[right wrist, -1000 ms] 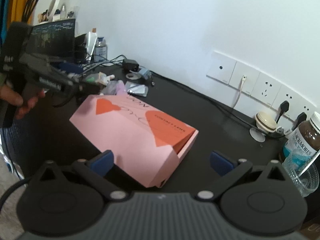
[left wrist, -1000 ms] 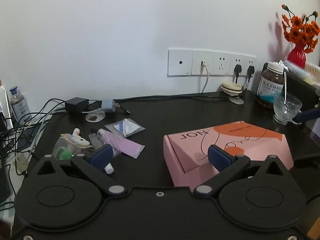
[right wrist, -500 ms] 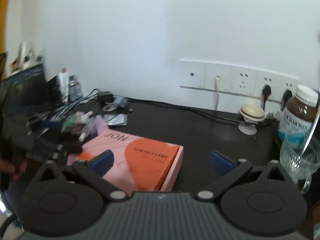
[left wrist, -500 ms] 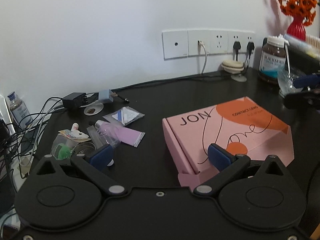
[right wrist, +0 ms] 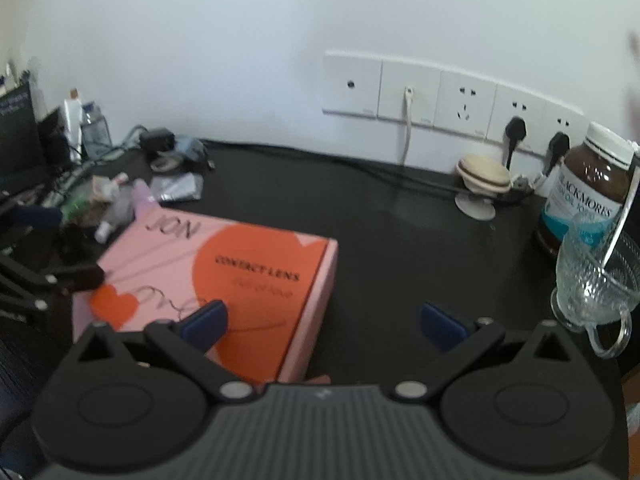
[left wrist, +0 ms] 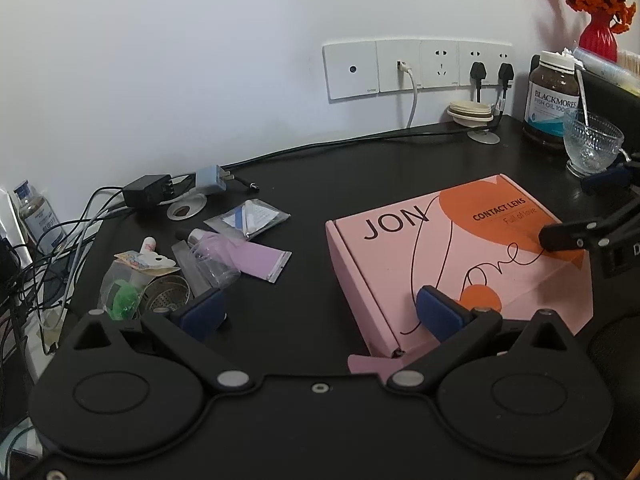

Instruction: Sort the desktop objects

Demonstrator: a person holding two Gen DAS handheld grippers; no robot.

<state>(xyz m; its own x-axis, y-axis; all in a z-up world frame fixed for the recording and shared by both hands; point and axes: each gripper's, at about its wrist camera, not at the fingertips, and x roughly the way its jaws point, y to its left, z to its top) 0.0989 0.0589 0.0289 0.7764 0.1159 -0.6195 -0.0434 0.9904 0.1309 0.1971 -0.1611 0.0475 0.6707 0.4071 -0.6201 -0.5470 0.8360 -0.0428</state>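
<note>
A pink and orange contact-lens box (left wrist: 460,248) lies flat on the black desk (left wrist: 320,184), its front flap slightly loose. My left gripper (left wrist: 320,312) hovers open at the box's near left corner, holding nothing. Left of it lies a heap of small items: a purple sachet (left wrist: 260,258), a silver sachet (left wrist: 250,218), a small clear bottle (left wrist: 212,256) and a metal strainer (left wrist: 166,298). My right gripper (right wrist: 322,322) is open and empty, its left finger over the box (right wrist: 240,272). It shows at the right edge of the left wrist view (left wrist: 580,208).
A fish-oil bottle (left wrist: 554,92) and a glass cup with a spoon (left wrist: 592,144) stand at the back right, near a red vase of flowers (left wrist: 598,32). Wall sockets (left wrist: 416,68) feed cables along the back. A charger (left wrist: 148,190) and tangled wires sit at the left.
The right gripper has swung from facing left to facing the wall and now sits over the box's right end. The left gripper has come closer to the box. The box has stayed put.
</note>
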